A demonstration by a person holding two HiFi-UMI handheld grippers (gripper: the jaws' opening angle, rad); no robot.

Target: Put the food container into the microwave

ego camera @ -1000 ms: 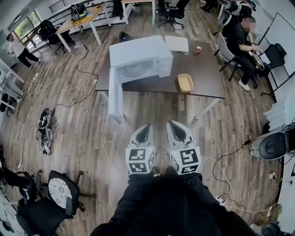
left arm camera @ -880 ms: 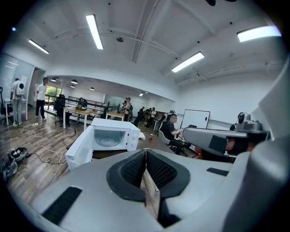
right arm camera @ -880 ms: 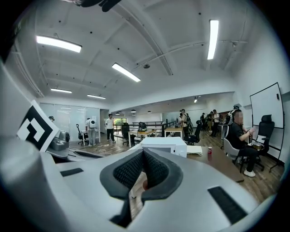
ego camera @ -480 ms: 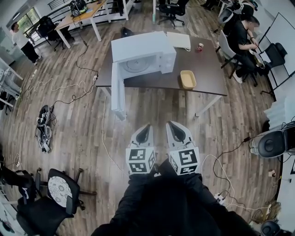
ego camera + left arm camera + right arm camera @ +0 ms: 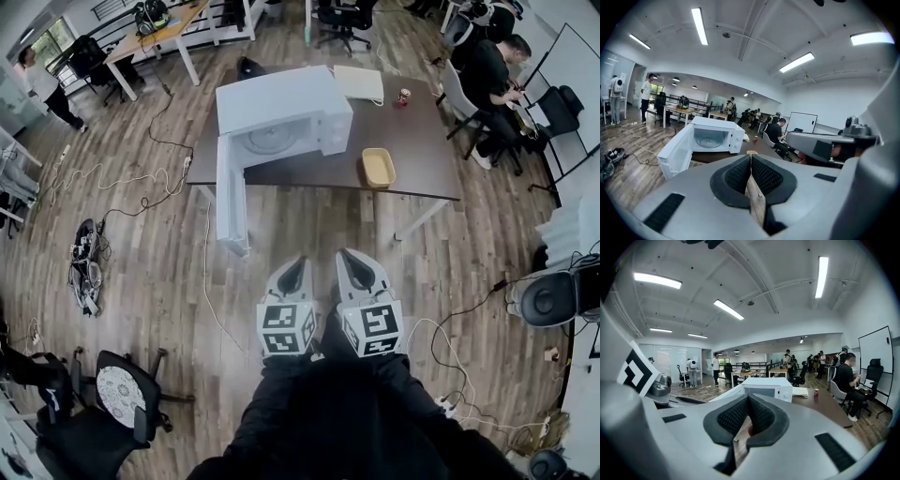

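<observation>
A white microwave (image 5: 281, 117) stands on a dark table (image 5: 422, 164) ahead of me, its door (image 5: 228, 192) swung wide open toward me over the table's front edge. The yellow food container (image 5: 378, 167) lies on the table to the right of the microwave, near the front edge. My left gripper (image 5: 297, 260) and right gripper (image 5: 349, 255) are held side by side low in front of my body, well short of the table. Both are shut with nothing between the jaws. The left gripper view shows the microwave (image 5: 712, 139) with its empty turntable beyond the left gripper (image 5: 751, 157). The right gripper view shows the right gripper (image 5: 747, 397).
A red can (image 5: 404, 97) and a white flat item (image 5: 359, 84) sit at the table's far side. A person (image 5: 489, 75) sits at the right end. Cables (image 5: 122, 183) trail over the wooden floor at left; an office chair (image 5: 117, 398) stands behind left.
The head view has shifted a little, so the microwave and table now sit slightly further left in it. Both grippers keep their place and stay shut.
</observation>
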